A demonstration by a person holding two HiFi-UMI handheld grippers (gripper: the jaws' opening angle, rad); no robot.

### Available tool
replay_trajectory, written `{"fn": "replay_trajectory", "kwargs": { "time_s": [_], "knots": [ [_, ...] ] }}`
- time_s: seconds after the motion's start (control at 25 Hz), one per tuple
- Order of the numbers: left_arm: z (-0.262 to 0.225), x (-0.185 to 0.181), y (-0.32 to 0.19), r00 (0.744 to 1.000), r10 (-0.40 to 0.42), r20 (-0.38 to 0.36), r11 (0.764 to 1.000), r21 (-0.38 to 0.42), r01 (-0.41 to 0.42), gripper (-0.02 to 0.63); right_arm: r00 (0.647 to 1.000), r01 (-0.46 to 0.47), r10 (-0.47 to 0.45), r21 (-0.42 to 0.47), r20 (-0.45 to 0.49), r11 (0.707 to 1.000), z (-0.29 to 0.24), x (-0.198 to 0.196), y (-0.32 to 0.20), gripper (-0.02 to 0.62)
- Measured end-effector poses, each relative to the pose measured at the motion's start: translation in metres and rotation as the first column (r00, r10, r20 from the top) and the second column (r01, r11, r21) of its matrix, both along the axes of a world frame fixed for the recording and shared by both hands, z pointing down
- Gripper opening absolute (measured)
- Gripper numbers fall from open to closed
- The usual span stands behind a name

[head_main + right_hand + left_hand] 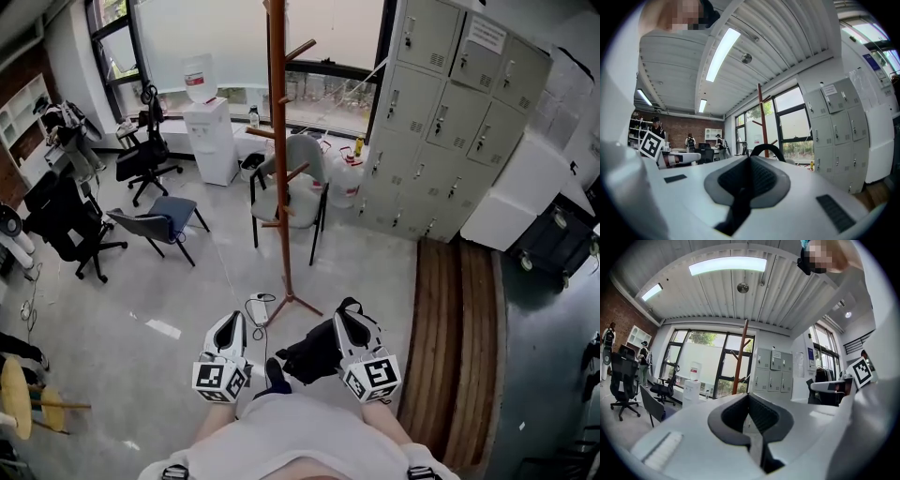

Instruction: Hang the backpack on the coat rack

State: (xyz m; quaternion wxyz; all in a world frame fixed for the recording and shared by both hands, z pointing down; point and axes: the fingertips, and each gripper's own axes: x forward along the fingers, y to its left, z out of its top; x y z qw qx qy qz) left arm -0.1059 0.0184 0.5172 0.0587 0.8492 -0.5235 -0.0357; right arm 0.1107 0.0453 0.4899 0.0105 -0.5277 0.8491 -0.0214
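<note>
The wooden coat rack (278, 141) stands on the grey floor just ahead of me, its pegs bare; it also shows as the brown coat rack pole (740, 357) in the left gripper view and the same pole (761, 117) in the right gripper view. A black backpack (311, 352) hangs low in front of my legs. My right gripper (349, 311) is shut on the backpack's top handle, whose black loop (765, 148) arches over the closed jaws. My left gripper (232, 321) is beside it, apart from the bag, jaws shut with nothing between them.
A grey chair (300, 178) stands right behind the rack and a blue-seated chair (164, 220) to its left. A water dispenser (211, 141) is by the window, grey lockers (450, 122) at right, a wooden slatted strip (459, 337) beside them. A power strip (258, 305) lies at the rack's base.
</note>
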Motion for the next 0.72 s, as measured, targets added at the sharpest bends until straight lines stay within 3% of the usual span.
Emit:
{"fn": "replay_trajectory", "kwargs": {
  "time_s": [0.44, 0.72],
  "knots": [
    [-0.007, -0.051, -0.166, 0.998, 0.068, 0.008, 0.998, 0.012, -0.069, 0.011, 0.996, -0.09, 0.09, 0.033, 0.003, 0.995, -0.013, -0.04, -0.141, 0.018],
    [-0.003, -0.066, -0.217, 0.996, 0.087, -0.001, 0.996, 0.003, -0.087, 0.011, 0.995, -0.098, 0.099, 0.04, -0.009, 0.994, -0.016, -0.06, -0.196, 0.018]
  ]
}}
